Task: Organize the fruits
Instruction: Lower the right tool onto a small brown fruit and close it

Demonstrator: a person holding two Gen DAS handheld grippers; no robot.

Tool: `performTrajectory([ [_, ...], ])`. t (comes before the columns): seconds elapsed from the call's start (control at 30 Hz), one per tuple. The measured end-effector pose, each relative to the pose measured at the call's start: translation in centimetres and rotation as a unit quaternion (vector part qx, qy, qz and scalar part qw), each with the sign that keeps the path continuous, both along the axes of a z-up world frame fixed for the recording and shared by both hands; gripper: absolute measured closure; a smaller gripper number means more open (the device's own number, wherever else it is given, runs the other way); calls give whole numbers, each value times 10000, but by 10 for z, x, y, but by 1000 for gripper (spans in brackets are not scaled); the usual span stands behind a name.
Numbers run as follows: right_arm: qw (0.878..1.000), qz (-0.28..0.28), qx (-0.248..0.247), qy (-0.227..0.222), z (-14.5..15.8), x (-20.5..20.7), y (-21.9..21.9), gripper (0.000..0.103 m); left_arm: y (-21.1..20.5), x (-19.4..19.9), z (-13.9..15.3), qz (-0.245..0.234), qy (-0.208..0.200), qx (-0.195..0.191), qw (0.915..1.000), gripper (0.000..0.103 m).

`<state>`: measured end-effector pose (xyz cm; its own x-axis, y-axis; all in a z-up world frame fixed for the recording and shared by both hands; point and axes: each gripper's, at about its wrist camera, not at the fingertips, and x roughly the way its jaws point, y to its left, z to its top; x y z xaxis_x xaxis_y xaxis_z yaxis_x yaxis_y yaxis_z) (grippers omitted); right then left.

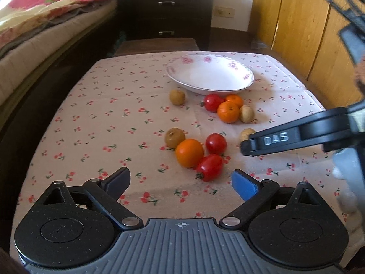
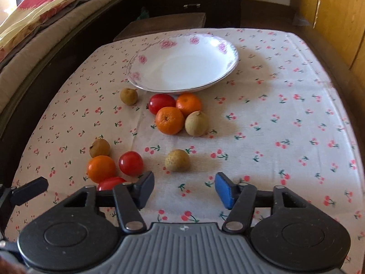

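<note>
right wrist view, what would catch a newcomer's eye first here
The bright round oranges and glossy red tomatoes scattered in two clusters on the cherry-print tablecloth stand out most. Behind them sits the empty white floral-rimmed bowl. A lone brownish-yellow round fruit lies just ahead of the open right claw.

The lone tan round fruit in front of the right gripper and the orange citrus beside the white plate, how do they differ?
The tan round fruit is dull yellowish-brown with a speckled skin; the orange citrus is bright orange with a dimpled top. The tan fruit sits alone on the cherry-print cloth; the citrus is packed against a red tomato, another orange and a tan fruit. The tan fruit looks smaller. Both are round and lie outside the white floral plate.
</note>
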<state>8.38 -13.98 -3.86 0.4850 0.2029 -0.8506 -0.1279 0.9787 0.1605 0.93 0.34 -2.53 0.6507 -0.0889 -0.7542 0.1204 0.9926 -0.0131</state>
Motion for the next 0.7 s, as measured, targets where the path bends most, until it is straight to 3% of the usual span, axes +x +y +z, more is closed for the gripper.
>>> performTrajectory([
  [0.17,9999,138,-11,-74,-5,7,6,53,-4,0,-4,-110,44,-18,9999,6],
  [0.37,9995,285,-40,-143,-6,14,3,67,-7,2,-8,-369,93,-181,9991,13],
  [0.47,9991,353,237,-61,-6,14,-8,76,-8,5,-8,-482,135,-331,9982,20],
  [0.7,9987,323,394,-21,-6,7,-28,76,-19,5,-9,-726,124,-233,9970,26],
])
